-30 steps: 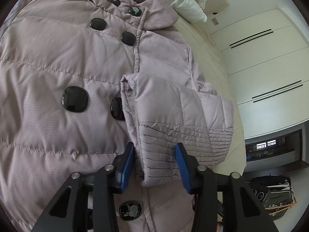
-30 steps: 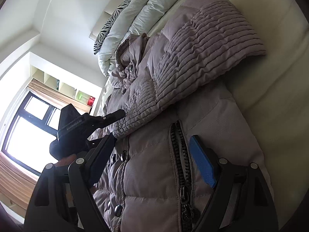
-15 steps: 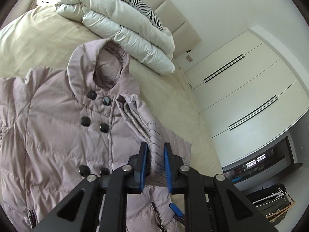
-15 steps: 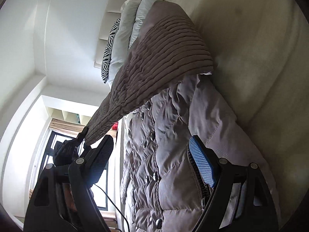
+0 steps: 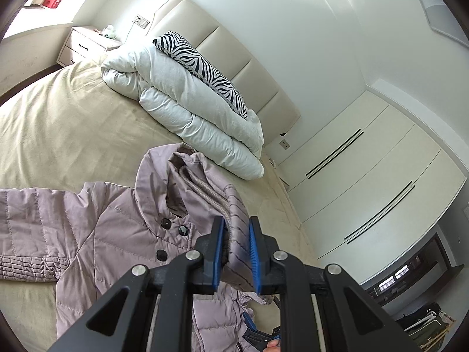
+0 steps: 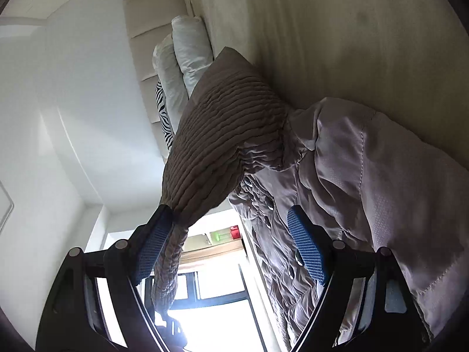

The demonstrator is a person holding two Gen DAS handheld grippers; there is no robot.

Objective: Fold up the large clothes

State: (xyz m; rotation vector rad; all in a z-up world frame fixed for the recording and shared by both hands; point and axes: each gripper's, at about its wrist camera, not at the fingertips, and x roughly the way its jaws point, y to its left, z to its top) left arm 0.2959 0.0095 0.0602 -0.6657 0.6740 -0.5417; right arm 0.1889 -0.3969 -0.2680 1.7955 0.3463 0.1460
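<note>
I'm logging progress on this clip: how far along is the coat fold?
Early. Done: the puffer coat lies face-up and buttoned on the bed. In hand: the left gripper is shut on a sleeve cuff, lifted off the bed; the right gripper is open beside it. Left: laying this sleeve in, the other sleeve, still stretched outward, then folding the body.

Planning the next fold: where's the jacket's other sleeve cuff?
In the left wrist view, the free cuff lies flat on the bed at far left, away from the left gripper clamping the lifted sleeve.
</note>
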